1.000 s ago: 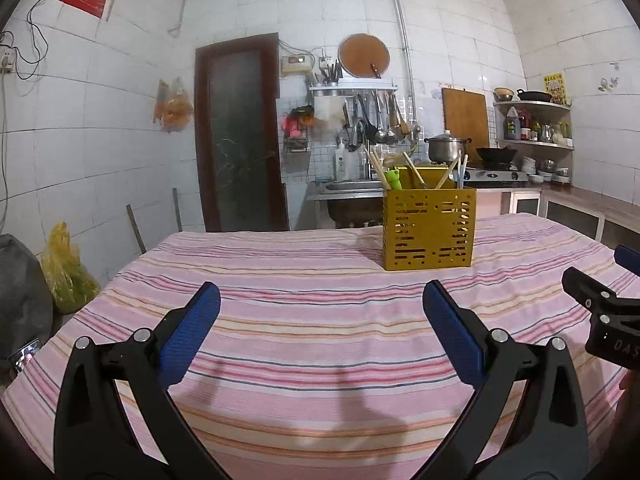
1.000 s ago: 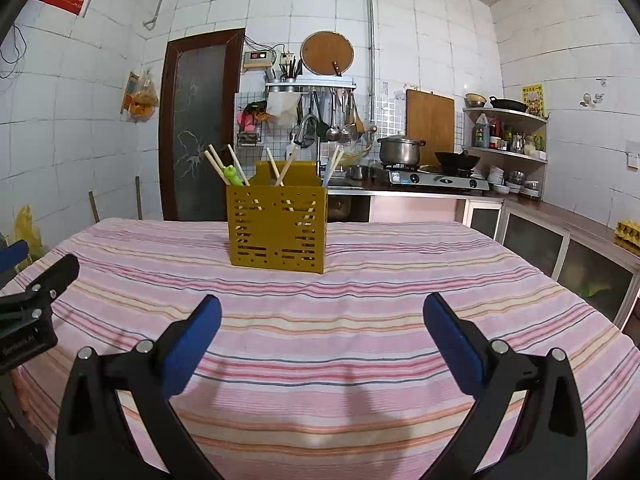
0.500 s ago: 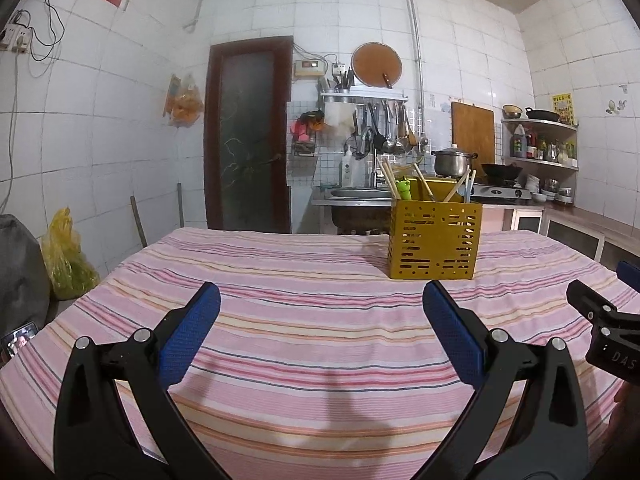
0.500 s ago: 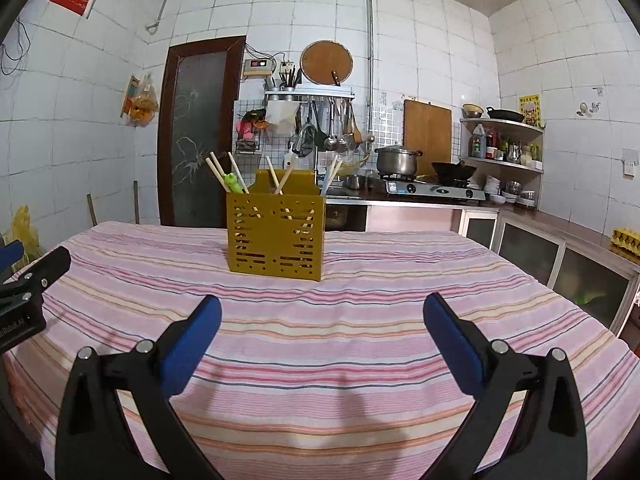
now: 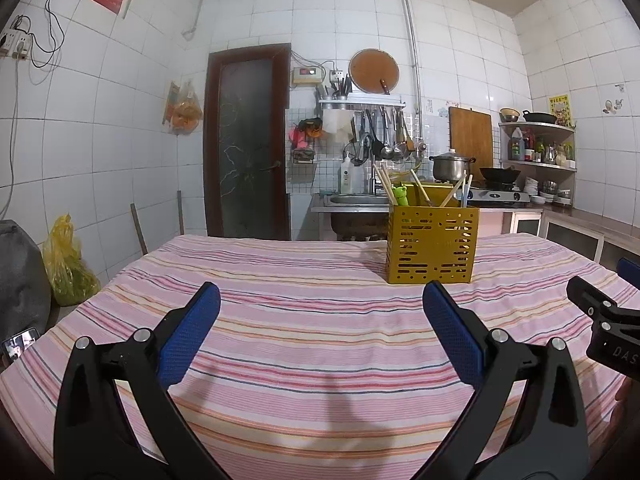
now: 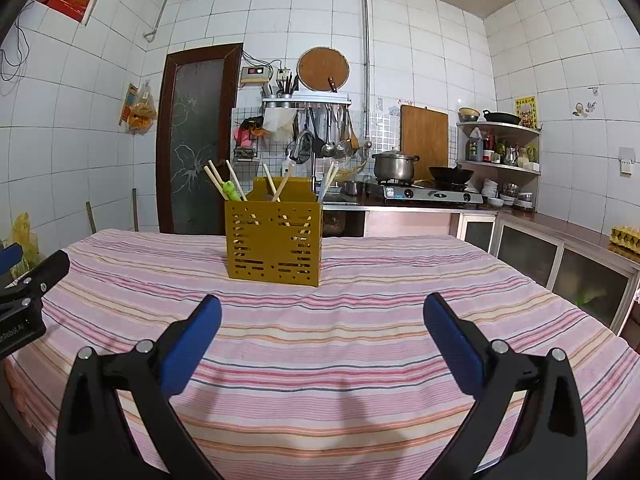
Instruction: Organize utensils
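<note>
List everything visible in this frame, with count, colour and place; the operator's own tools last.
utensil holder: 1, yellow, slotted, standing on the table
chopsticks: several, pale wood, upright in the holder
green utensil: 1, in the holder's left side
tablecloth: 1, pink striped, covering the table
pot: 1, steel, on the stove
wok: 1, black, on the stove
cutting board: 1, wooden, against the wall
left tool: black with blue pads, open, empty
right tool: black with blue pads, open, empty

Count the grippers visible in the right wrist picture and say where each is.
2. The right gripper spans the foreground, open over the striped tablecloth. Part of the left gripper shows at the left edge; its jaw state is unclear there.
</note>
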Demonstrator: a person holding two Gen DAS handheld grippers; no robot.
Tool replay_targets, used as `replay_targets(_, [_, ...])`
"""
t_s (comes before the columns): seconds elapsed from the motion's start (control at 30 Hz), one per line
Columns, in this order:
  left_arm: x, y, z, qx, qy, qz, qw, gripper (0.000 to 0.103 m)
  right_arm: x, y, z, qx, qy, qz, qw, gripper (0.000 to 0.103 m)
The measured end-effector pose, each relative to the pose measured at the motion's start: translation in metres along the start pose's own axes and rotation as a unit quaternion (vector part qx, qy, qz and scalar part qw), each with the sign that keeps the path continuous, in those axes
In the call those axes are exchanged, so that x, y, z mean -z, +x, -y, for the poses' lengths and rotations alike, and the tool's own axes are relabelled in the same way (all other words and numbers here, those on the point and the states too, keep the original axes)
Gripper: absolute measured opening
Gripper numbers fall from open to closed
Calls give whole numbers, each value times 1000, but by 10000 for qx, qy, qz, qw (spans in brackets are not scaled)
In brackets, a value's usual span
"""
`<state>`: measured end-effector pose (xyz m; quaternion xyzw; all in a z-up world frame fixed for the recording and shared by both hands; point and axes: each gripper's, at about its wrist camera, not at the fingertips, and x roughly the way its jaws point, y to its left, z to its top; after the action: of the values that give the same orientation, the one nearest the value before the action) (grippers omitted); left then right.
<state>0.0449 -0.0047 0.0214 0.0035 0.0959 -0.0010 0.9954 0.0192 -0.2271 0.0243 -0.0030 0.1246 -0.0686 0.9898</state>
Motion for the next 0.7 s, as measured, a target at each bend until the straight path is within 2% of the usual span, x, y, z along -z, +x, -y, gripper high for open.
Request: replay_targets(0.7, [-1, -3, -1, 5, 12, 26, 10000, 98, -2, -2, 0, 17, -88, 27, 10000, 99])
